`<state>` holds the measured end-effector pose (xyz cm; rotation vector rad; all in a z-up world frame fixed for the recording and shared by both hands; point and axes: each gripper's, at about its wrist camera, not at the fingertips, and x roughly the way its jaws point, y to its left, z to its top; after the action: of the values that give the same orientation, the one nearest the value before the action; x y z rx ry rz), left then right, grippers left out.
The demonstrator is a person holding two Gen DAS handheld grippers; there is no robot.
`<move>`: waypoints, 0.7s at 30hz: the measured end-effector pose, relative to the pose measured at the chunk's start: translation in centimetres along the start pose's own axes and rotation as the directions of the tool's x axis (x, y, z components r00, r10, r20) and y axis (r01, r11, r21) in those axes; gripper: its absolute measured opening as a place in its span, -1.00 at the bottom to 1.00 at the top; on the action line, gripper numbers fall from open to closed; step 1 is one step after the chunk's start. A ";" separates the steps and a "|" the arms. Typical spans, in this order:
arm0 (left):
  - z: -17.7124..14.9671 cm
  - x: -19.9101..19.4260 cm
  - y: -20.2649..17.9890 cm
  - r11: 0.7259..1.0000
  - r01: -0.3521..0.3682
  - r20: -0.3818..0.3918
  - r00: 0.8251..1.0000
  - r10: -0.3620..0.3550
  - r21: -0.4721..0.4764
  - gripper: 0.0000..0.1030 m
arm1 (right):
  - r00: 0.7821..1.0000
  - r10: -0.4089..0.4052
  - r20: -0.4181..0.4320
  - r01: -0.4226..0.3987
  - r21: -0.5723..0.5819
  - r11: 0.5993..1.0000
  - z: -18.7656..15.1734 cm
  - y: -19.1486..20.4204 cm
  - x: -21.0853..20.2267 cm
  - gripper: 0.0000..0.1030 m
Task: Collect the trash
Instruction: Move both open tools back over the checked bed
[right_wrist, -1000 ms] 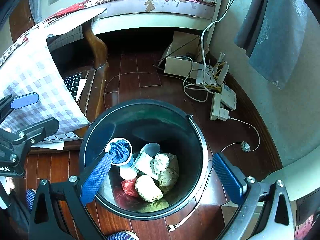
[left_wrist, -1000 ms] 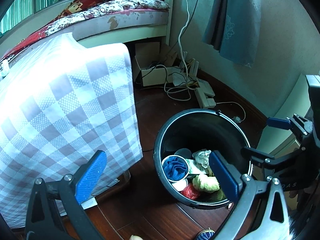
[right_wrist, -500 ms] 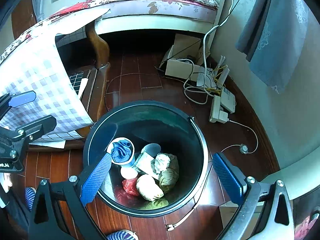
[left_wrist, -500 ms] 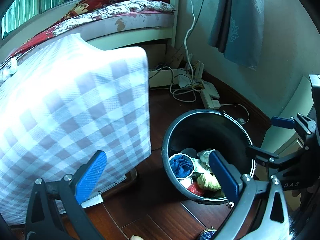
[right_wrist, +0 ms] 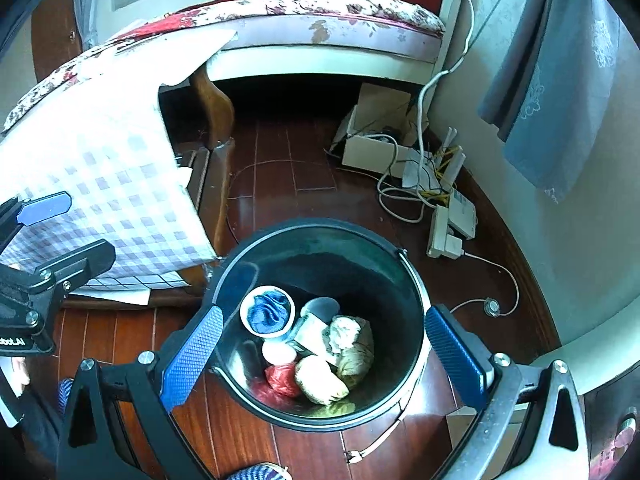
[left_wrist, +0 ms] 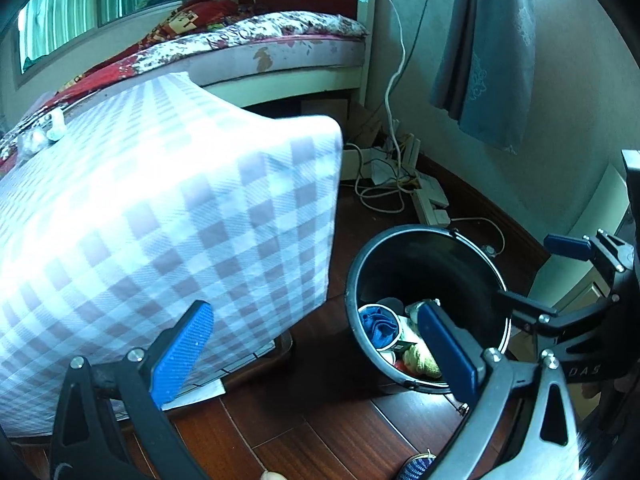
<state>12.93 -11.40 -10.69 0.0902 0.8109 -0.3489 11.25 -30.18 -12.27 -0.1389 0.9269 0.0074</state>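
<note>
Black trash bin [right_wrist: 320,236] on the dark wooden floor [right_wrist: 280,184], just beside the corner of the checked cloth [left_wrist: 168,216]. Inside the bin: a white cup stuffed with blue fabric [right_wrist: 267,311], a crumpled pale wad [right_wrist: 352,344], a red scrap [right_wrist: 282,378], a yellowish lump [right_wrist: 320,380], possibly food or paper, too blurred to tell. Right gripper [right_wrist: 324,356] above the bin, blue pads spread wide, nothing between them. Left gripper [left_wrist: 316,344] to the bin's cloth side, likewise wide apart and empty. Beyond the bin, a tangle of white cables [right_wrist: 404,184] and a power strip [right_wrist: 444,236] by the wall, beneath the grey-blue curtain [right_wrist: 552,92]. Farther beyond, the bed [right_wrist: 320,28].
</note>
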 end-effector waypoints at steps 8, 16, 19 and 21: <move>0.1 -2.4 1.9 0.999 -0.038 0.041 0.998 0.039 -0.024 0.99 | 0.999 0.035 0.041 -0.034 -0.022 0.999 0.9 2.8 -1.4 0.98; -0.1 -5.1 4.6 0.994 -0.087 0.079 0.993 0.093 -0.071 0.99 | 0.992 0.078 0.101 -0.076 -0.025 0.997 2.7 5.1 -2.8 0.98; -0.3 -6.0 5.6 0.990 -0.108 0.089 0.989 0.116 -0.093 0.99 | 0.988 0.095 0.119 -0.090 -0.042 0.995 3.4 6.2 -3.1 0.98; -0.3 -6.5 6.4 0.987 -0.119 0.094 0.987 0.130 -0.110 0.99 | 0.986 0.107 0.127 -0.101 -0.051 0.994 3.8 7.0 -3.4 0.98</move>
<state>10.77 -3.54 -6.57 0.0257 0.7180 -0.1912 11.81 -22.63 -8.15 -0.1297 0.8035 0.1330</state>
